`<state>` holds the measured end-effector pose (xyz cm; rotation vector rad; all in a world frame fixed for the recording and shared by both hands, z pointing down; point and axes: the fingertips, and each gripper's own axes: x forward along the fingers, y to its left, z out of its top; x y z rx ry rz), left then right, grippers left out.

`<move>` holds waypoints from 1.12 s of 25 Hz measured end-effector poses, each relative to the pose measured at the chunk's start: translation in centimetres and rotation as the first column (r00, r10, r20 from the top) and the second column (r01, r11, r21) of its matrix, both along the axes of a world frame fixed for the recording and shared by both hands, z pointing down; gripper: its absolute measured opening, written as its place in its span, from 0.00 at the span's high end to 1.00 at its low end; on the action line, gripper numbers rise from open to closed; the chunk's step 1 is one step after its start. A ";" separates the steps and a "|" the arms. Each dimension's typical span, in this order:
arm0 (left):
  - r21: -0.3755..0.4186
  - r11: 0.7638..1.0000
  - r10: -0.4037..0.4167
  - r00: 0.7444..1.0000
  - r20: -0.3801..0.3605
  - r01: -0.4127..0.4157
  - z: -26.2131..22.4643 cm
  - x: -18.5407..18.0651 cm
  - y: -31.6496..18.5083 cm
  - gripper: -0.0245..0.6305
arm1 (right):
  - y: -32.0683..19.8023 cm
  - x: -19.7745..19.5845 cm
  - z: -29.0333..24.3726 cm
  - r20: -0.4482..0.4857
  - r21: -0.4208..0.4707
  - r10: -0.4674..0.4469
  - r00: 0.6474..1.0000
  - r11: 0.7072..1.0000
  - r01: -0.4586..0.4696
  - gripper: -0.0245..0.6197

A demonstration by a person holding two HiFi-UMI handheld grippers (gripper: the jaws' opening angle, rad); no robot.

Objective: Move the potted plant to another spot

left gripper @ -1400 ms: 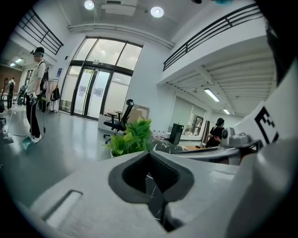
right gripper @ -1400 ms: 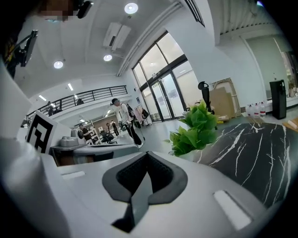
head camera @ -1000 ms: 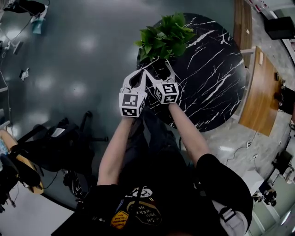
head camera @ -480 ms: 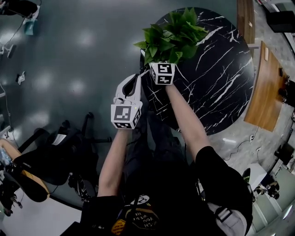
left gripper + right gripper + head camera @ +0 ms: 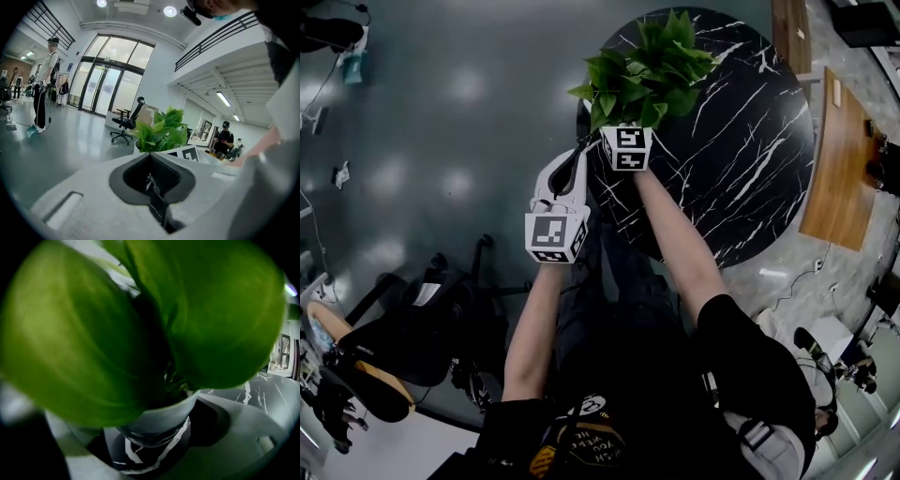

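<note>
The potted plant (image 5: 642, 70), broad green leaves in a white pot (image 5: 154, 420), stands near the left edge of a round black marble table (image 5: 741, 169). My right gripper (image 5: 154, 446) reaches under the leaves. Its jaws are closing, with the pot between them, and a little gap still shows at the right jaw. Only its marker cube (image 5: 626, 148) shows in the head view. My left gripper (image 5: 574, 155) hangs beside the table's edge, left of the pot, shut with nothing in it. The left gripper view shows the plant (image 5: 161, 131) just ahead.
A wooden bench (image 5: 839, 159) runs along the table's right side. A dark chair and bags (image 5: 412, 319) sit on the grey floor at lower left. An office chair (image 5: 126, 124) and a standing person (image 5: 44, 79) are far off across the hall.
My right gripper has gone forward from beside the left one to under the leaves, around the pot. The left gripper has drifted slightly left and back from the pot.
</note>
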<state>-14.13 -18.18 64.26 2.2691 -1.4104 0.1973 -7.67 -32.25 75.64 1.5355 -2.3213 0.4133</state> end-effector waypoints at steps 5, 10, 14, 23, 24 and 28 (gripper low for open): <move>-0.001 0.999 0.054 0.998 -0.010 -0.054 0.2 3.0 -0.4 0.96 | 0.0 4.5 0.2 -0.004 -0.015 0.051 0.999 0.999 -0.051 0.16; 0.008 0.989 0.147 0.989 -0.029 -0.147 0.2 7.1 -0.6 0.96 | 0.9 10.8 0.3 -0.015 -0.023 0.131 0.991 0.991 -0.131 0.16; 0.010 0.976 0.219 0.975 -0.040 -0.219 0.0 10.3 -0.4 0.96 | 1.9 15.9 0.3 -0.020 -0.031 0.207 0.978 0.978 -0.207 0.16; 0.006 0.927 0.375 0.927 -0.031 -0.375 -0.4 17.9 1.3 0.96 | 4.5 26.3 0.4 -0.024 -0.025 0.323 0.946 0.946 -0.324 0.16; 0.004 0.924 0.383 0.923 -0.026 -0.383 -0.3 18.7 1.5 0.96 | 4.6 27.3 0.4 -0.024 -0.021 0.327 0.945 0.945 -0.327 0.16; -0.007 0.917 0.400 0.916 -0.020 -0.400 0.0 22.6 2.4 0.96 | 5.8 32.1 0.3 -0.026 -0.019 0.349 0.937 0.937 -0.349 0.16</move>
